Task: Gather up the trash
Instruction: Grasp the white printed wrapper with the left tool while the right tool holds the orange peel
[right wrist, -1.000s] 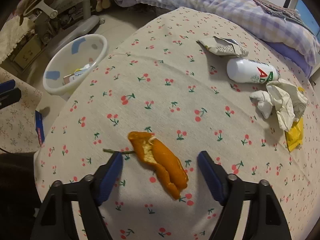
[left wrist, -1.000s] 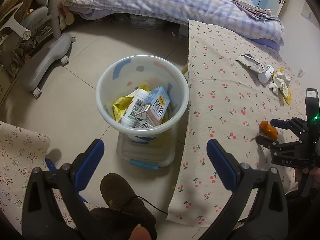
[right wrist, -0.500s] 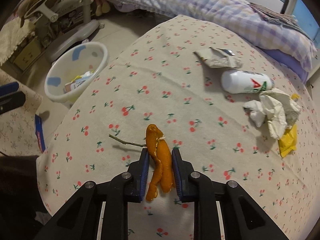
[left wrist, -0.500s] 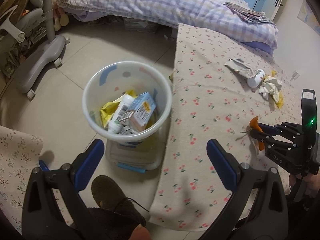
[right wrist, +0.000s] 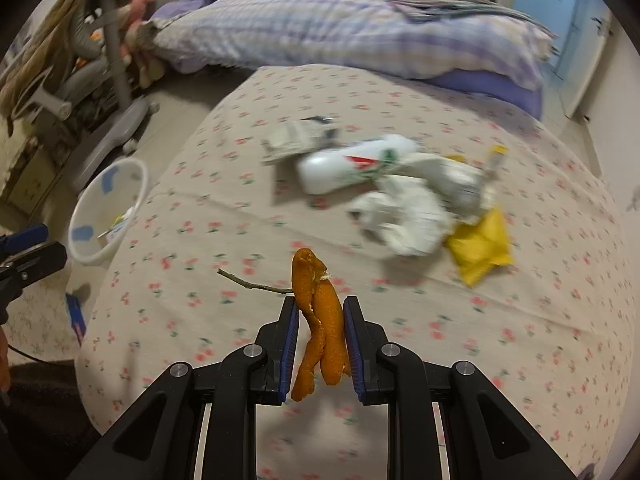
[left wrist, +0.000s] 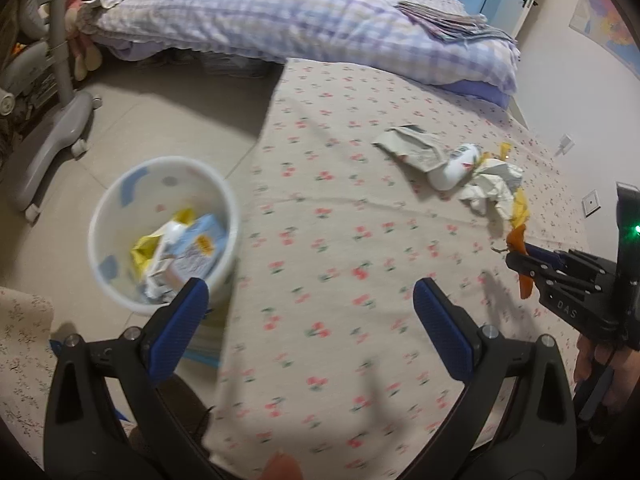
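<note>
Both views are smeared by motion blur, so print is mostly unreadable. On the white plastic bottle [right wrist: 354,165], lying on its side in the upper middle of the right wrist view, only a red-and-green mark shows, its letters too blurred to read. "DAS" can be read on the black body of the right gripper [left wrist: 520,258] at the right edge of the left wrist view.

The right gripper [right wrist: 320,320] has its jaws closed tight on a curled orange fruit peel [right wrist: 318,320], held above the cherry-print cloth of the bench [right wrist: 224,216]; a thin brown twig [right wrist: 252,286] sticks out to the peel's left.

The left gripper [left wrist: 310,316] has its jaws spread wide with nothing between them.

The white plastic bin [left wrist: 120,208], left of centre, stands on the floor beside the bench, its near rim hidden behind the left jaw; a light-blue carton [left wrist: 200,252] and yellow wrapper [left wrist: 150,246] inside are too blurred to read.

Crumpled white paper [right wrist: 408,216], a yellow packet [right wrist: 482,248] and a flattened grey wrapper [right wrist: 300,138] lie by the bottle.
</note>
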Demonstrator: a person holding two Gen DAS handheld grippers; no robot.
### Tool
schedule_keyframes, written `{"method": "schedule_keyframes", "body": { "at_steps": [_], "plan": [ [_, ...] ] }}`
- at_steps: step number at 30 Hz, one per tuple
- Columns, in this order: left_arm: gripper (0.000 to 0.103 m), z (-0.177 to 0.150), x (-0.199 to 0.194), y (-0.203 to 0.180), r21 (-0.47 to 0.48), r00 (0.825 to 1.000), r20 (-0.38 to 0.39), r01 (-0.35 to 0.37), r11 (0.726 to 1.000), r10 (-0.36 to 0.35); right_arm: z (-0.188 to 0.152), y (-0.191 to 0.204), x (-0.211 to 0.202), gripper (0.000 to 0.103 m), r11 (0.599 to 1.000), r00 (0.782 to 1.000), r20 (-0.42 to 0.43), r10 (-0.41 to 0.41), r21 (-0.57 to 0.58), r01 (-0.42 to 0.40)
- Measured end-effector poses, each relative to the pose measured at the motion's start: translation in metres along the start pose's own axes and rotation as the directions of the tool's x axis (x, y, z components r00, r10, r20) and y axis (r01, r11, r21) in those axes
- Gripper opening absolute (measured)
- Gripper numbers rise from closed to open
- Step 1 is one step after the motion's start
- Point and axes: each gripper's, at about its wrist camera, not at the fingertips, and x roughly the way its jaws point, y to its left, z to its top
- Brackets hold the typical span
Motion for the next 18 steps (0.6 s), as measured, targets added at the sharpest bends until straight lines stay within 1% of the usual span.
{"method": "schedule_keyframes", "body": {
  "at_steps": [3,6,8,12,14,18],
  "plan": [
    [0.102,0.007,0.010,-0.021,0.014,1.000,-0.006,0.012,1.000,-0.012,-0.009,-0.026,-0.008,0.023,0.999,1.000,0.007,-0.015,0.045,0.015],
    [0.102,0.015,0.022,-0.043,0.048,1.000,0.003,0.006,0.999,-0.006,-0.016,-0.048,-0.015,0.023,0.996,0.999,0.014,-0.033,0.083,0.032],
    [0.102,0.021,0.032,-0.056,0.053,1.000,0.007,0.011,0.999,-0.012,-0.022,-0.067,-0.022,0.023,0.993,0.999,0.021,-0.046,0.113,0.043],
    [0.101,0.034,0.050,-0.071,0.021,0.999,0.018,0.043,0.999,-0.043,-0.028,-0.097,-0.033,0.023,0.985,0.998,0.032,-0.053,0.167,0.047],
    [0.097,0.041,0.058,-0.077,0.000,0.998,0.017,0.061,0.998,-0.061,-0.030,-0.110,-0.037,0.023,0.981,0.998,0.040,-0.057,0.190,0.049],
    [0.097,0.056,0.071,-0.084,-0.089,0.995,0.034,0.095,0.991,-0.093,-0.029,-0.128,-0.044,0.023,0.973,0.997,0.054,-0.056,0.226,0.043]
  ]
}}
